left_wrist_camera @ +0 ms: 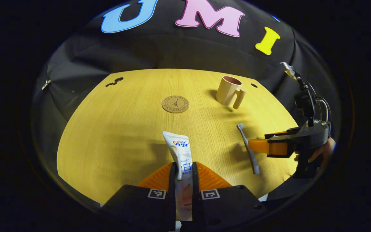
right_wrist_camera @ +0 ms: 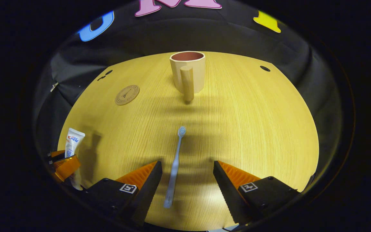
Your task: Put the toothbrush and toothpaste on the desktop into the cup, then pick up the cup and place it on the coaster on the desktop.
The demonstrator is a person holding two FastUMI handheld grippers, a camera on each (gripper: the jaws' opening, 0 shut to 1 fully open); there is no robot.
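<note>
Now the left gripper (left_wrist_camera: 184, 170) has its fingers clamped on the toothpaste (left_wrist_camera: 179, 151), while the right gripper (right_wrist_camera: 187, 174) straddles the toothbrush (right_wrist_camera: 175, 167), fingers apart, facing the cup (right_wrist_camera: 188, 71).

The left gripper view rides on the left tongs (left_wrist_camera: 185, 170) and looks forward, low and close over the near edge of the yellow wooden table (left_wrist_camera: 114, 135), toward the black cloth wall at the far side. The right gripper view rides on the right tongs (right_wrist_camera: 187, 170), just as low, facing the same wall from farther along the table's near edge. Both views share the tabletop with the round brown cork coaster (left_wrist_camera: 175, 104) (right_wrist_camera: 127, 94), the beige handled cup (left_wrist_camera: 228, 91) (right_wrist_camera: 188, 71), the white toothpaste tube (left_wrist_camera: 180, 154) (right_wrist_camera: 72, 141) and the pale grey toothbrush (left_wrist_camera: 248, 149) (right_wrist_camera: 175, 166)
</note>
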